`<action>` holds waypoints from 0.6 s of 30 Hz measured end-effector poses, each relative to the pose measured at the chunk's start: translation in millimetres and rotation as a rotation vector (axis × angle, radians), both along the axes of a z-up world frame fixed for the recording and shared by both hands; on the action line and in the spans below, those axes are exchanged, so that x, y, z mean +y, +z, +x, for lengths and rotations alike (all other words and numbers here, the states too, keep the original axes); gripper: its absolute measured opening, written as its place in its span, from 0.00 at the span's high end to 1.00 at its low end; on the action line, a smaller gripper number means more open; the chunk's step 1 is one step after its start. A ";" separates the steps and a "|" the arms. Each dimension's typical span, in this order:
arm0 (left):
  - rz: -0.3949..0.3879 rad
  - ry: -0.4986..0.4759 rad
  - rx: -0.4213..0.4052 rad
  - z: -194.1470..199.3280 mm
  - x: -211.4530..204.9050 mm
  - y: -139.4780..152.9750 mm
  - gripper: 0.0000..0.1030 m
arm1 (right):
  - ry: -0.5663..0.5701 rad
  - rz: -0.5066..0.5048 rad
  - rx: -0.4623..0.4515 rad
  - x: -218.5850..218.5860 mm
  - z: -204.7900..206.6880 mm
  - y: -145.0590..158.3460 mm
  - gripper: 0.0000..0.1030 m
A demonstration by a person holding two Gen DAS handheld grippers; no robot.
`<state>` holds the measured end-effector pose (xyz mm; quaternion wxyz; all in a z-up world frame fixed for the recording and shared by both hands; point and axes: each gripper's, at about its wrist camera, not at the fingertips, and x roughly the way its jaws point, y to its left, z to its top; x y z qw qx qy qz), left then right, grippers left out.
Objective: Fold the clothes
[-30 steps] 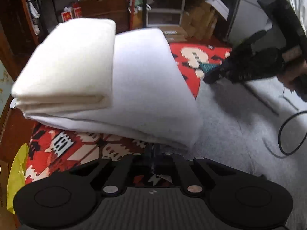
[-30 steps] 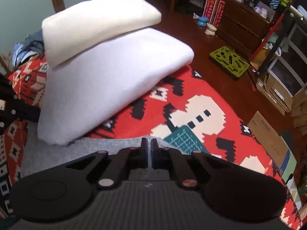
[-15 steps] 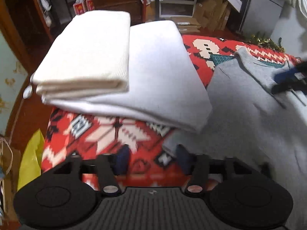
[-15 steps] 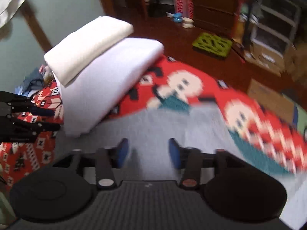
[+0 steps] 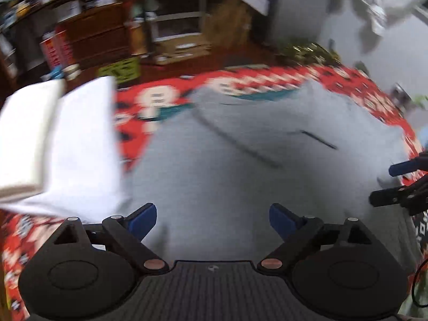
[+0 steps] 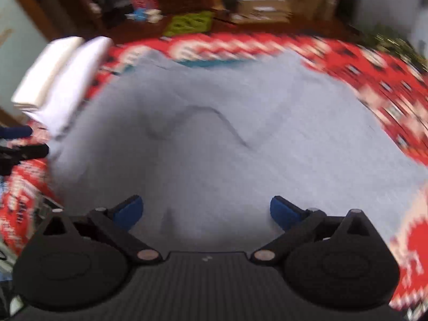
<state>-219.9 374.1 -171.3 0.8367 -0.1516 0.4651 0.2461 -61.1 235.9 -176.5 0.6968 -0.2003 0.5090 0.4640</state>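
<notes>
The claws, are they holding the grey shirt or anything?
No. The left claw and the right claw are both wide open above the grey shirt, with nothing between their fingers.

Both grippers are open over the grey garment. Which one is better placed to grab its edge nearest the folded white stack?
Left, probably. The left gripper hangs open with the folded stack right beside its left finger, at the grey garment edge. The right gripper, also open, faces the garment's middle, with the stack far off.
</notes>
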 end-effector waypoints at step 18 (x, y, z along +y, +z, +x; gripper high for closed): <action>-0.019 -0.126 0.100 54.5 -59.3 -55.6 0.00 | -0.080 -0.086 -0.151 -46.8 -6.0 -41.6 0.00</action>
